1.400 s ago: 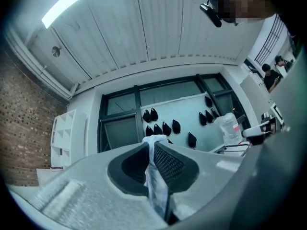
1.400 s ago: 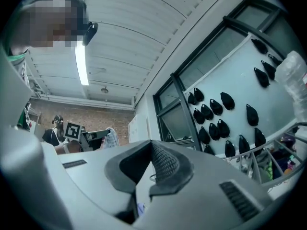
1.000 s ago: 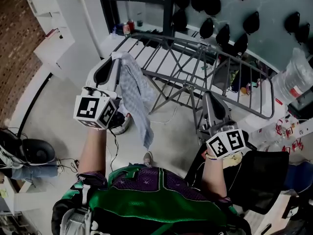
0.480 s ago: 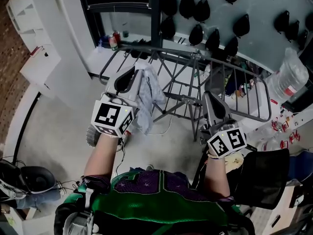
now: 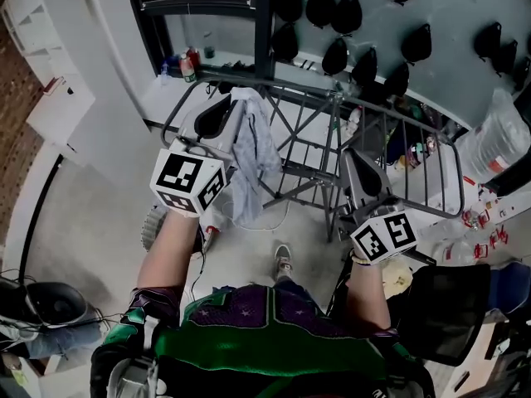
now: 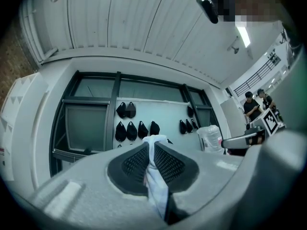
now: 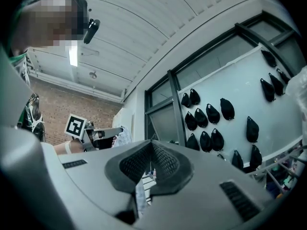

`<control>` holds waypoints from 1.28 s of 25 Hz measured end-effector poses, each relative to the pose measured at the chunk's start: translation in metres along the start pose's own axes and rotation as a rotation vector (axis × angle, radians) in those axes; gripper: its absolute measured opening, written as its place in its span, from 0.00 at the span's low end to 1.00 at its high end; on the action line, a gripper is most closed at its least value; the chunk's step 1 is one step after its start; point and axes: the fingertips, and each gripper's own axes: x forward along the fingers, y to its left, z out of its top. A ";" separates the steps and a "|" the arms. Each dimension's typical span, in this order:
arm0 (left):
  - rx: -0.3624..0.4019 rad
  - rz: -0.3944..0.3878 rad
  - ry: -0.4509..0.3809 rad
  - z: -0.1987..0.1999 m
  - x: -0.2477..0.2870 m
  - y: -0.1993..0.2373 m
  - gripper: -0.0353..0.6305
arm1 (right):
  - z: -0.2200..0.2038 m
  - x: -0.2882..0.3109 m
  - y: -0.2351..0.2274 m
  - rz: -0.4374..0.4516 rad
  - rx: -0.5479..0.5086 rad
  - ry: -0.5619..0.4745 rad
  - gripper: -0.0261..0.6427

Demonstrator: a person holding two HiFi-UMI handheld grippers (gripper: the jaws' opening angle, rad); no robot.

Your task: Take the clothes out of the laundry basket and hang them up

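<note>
As the person stands before a grey metal folding drying rack (image 5: 377, 135), both bare forearms reach forward from a green-and-purple jersey (image 5: 249, 322), each hand carrying a two-jaw tong tool tipped slightly upward. The left gripper (image 5: 222, 110) is raised over the rack's near left corner, its dark ribbed pads (image 6: 136, 162) pinching the top of a pale grey-blue checked cloth (image 5: 249, 156). The cloth hangs down in loose folds just beside the rack's left end. Whether it already touches a rail cannot be told. In the left gripper view the same cloth (image 6: 156, 181) shows as a white fold squeezed between the two pads. The right gripper (image 5: 358, 166) is held lower, over the rack's near edge and well apart from the cloth, with its jaws pressed together (image 7: 152, 150).

To the right of the cloth, the rack's bare top rails run toward a clear plastic bag (image 5: 498, 135) at the frame's edge. A strip of pale floor (image 5: 99, 222) lies between the person's shoes (image 5: 282, 259) and the rack's legs. A white shelving unit (image 5: 62, 98) closes in the left side. Behind the rack, rows of black teardrop-shaped pouches (image 5: 365, 65) hang on a pale wall.

The only clear print is the black-and-white square markers on each gripper's white cube, left (image 5: 187, 181) and right (image 5: 383, 235). A red label on the plastic bag is too small to read.
</note>
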 end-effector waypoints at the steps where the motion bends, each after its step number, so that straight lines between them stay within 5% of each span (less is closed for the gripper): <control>1: 0.000 0.004 0.003 -0.003 0.008 0.004 0.12 | -0.002 0.008 -0.007 0.007 0.004 -0.004 0.04; 11: 0.003 0.021 0.025 -0.029 0.120 0.036 0.12 | -0.012 0.091 -0.086 0.068 0.033 -0.019 0.04; 32: -0.016 0.014 0.060 -0.088 0.327 0.066 0.12 | -0.054 0.159 -0.242 0.020 0.096 0.031 0.04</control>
